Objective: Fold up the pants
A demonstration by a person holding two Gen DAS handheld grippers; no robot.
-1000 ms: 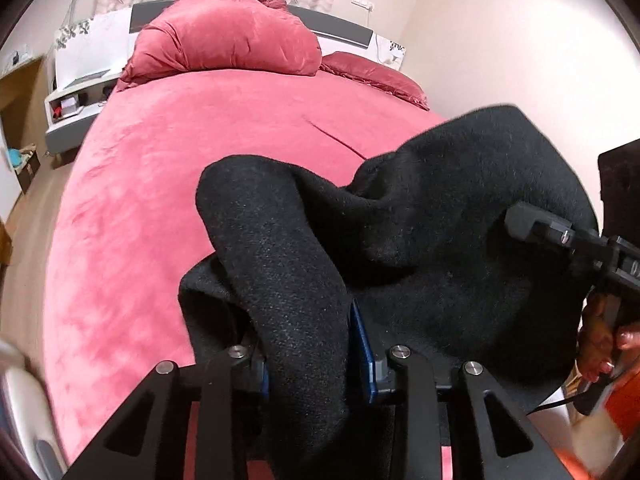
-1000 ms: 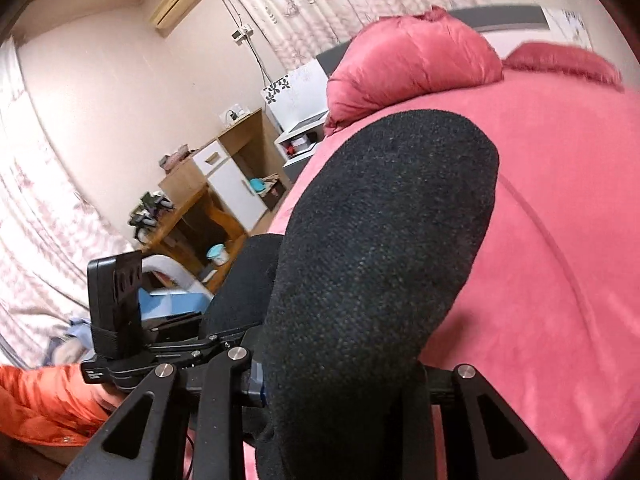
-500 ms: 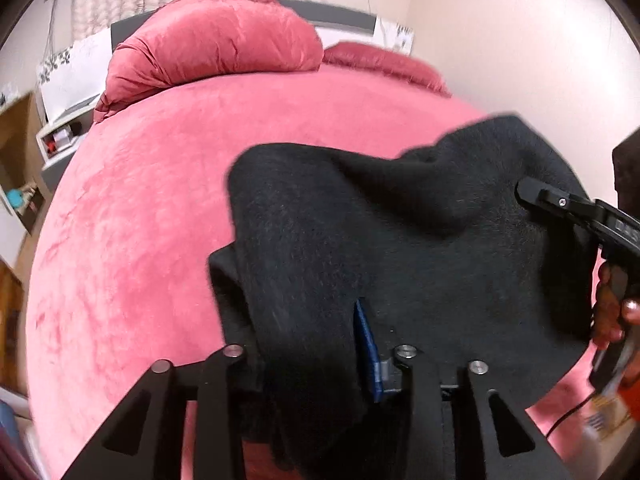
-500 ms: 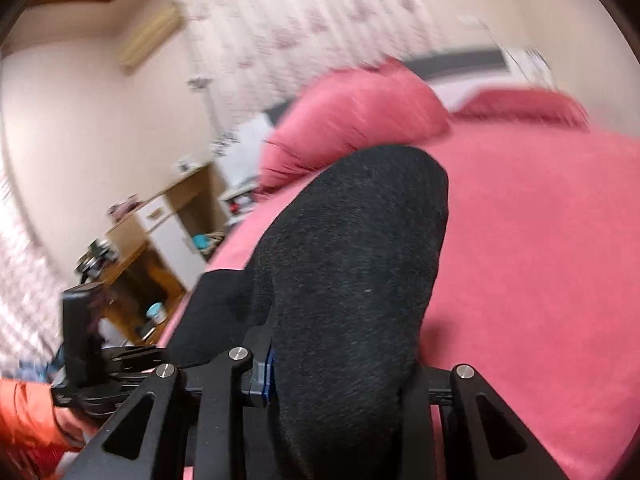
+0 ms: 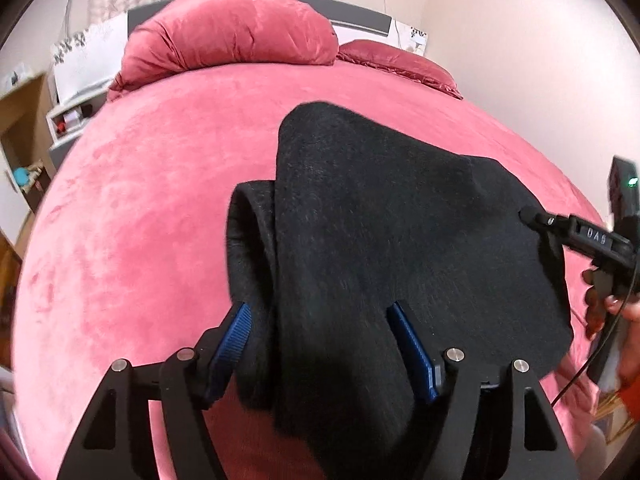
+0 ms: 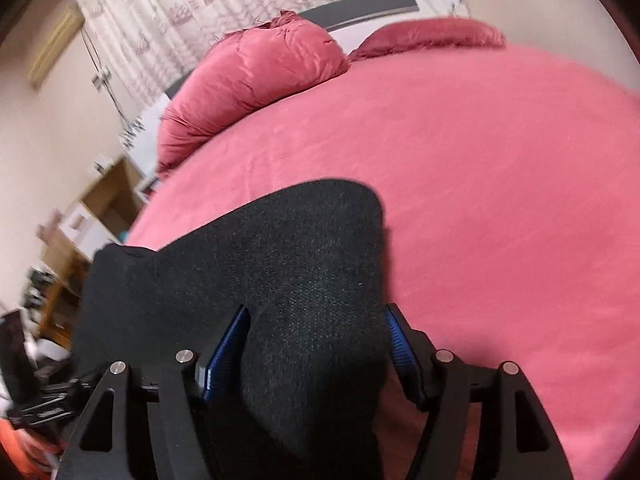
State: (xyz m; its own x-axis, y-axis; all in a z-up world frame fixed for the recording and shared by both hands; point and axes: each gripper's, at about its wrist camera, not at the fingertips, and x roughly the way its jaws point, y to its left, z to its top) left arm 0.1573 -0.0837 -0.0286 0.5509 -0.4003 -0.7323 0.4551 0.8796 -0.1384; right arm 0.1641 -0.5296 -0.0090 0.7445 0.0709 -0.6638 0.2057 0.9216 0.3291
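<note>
Two grippers are engaged with one pair of black pants (image 5: 372,216), a thick, fuzzy knit garment lying bunched over the near part of a pink bed (image 5: 152,184). In the left wrist view the cloth forms a broad mound with a rolled fold at its left edge, and it spreads rightward toward the bed's side. In the right wrist view the pants (image 6: 280,264) show as a rounded dark hump against the pink cover.

Left gripper (image 5: 324,344): the blue-padded fingers (image 5: 234,338) stand spread wide, with a thick bundle of the cloth lying between them; the left pad touches the rolled fold, and the cloth is not squeezed.

Right gripper (image 6: 316,344): the fingers (image 6: 224,344) are likewise spread apart, with a fold of the pants filling the gap between the blue pads and draping back over the gripper body. The right gripper (image 5: 536,218) also shows in the left wrist view, its tip against the cloth's right side.

Beyond the garment, a large pink pillow (image 5: 228,36) rests at the head of the bed.
</note>
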